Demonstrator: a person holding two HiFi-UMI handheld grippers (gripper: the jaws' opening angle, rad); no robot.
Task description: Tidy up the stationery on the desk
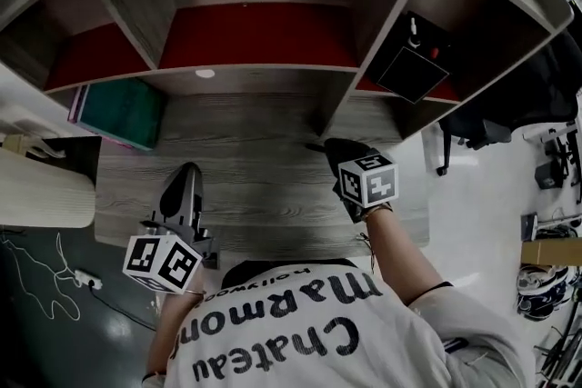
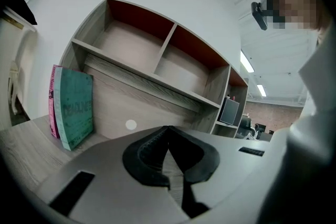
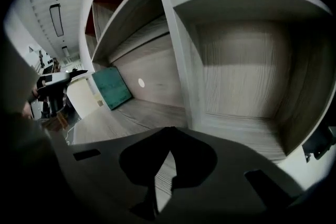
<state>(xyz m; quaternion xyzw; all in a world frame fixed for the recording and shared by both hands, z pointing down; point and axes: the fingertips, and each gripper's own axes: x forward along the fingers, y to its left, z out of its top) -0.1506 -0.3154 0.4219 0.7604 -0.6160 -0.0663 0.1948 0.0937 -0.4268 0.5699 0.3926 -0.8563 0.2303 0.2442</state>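
Note:
Two books, one teal (image 1: 122,113) (image 2: 74,108) (image 3: 112,88) and a pink one (image 2: 53,99) behind it, stand upright against the desk's back left under the shelf. My left gripper (image 1: 189,170) (image 2: 168,128) hovers over the desk's front left, shut with nothing between its jaws. Over the desk's right side, near the shelf's vertical divider, my right gripper (image 1: 320,145) (image 3: 169,130) is also shut and empty. A black square item (image 1: 407,73) (image 2: 229,111) leans in the lower right shelf cubby, with small things beside it that I cannot make out.
The wooden desk (image 1: 255,186) has a hutch shelf (image 1: 255,68) with red-backed cubbies above it. A cream cabinet (image 1: 41,186) stands at the left. A dark chair (image 1: 491,118) and cluttered gear (image 1: 546,268) are on the right. The person's torso in a white shirt (image 1: 300,332) fills the bottom.

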